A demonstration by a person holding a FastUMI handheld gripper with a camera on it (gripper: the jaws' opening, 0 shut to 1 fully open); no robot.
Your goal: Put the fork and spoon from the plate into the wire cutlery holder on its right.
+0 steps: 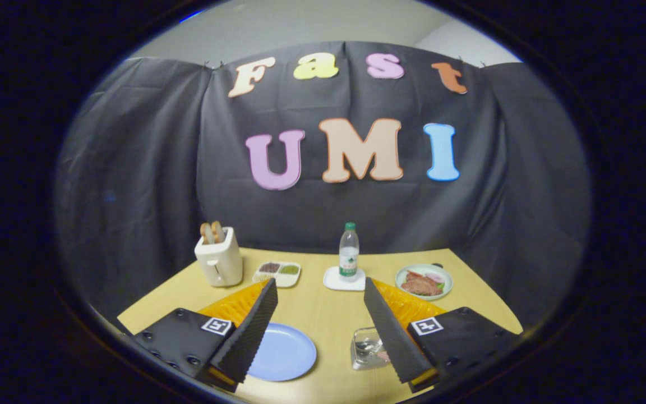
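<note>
- Plate [284, 354]: blue, lies on the surface close in, between the fingers, with its left rim tucked behind the left finger. The visible part looks bare; I can't make out a fork or spoon on it.
- Cutlery holder [367, 348]: just right of the plate, partly behind the right finger. Reads as a see-through or wire container with something small inside; too blurred to tell whether that is cutlery.
- Gripper [318, 325]: fingers spread wide apart, grasping nothing, raised above the surface with plate and holder below them.
- Step, my read: either the start or the end of the job. With the plate looking bare, the pieces may already be in the holder, but I can't confirm it.
- Next move, if a piece remains: drop toward the plate, line the fingers across the handle, close on it, lift, shift right over the holder, release handle-up. A thin handle lying flat on a plate needs a low, precise pinch.
- Surface [323, 314]: light wood top. Beyond the fingers: a toaster [219, 261] with bread in its slots, a small dish of condiments [278, 273], a water bottle [349, 252] on a white coaster, and a plate of food [424, 281].
- Room: black cloth wall behind the surface, pale wall above it.
</note>
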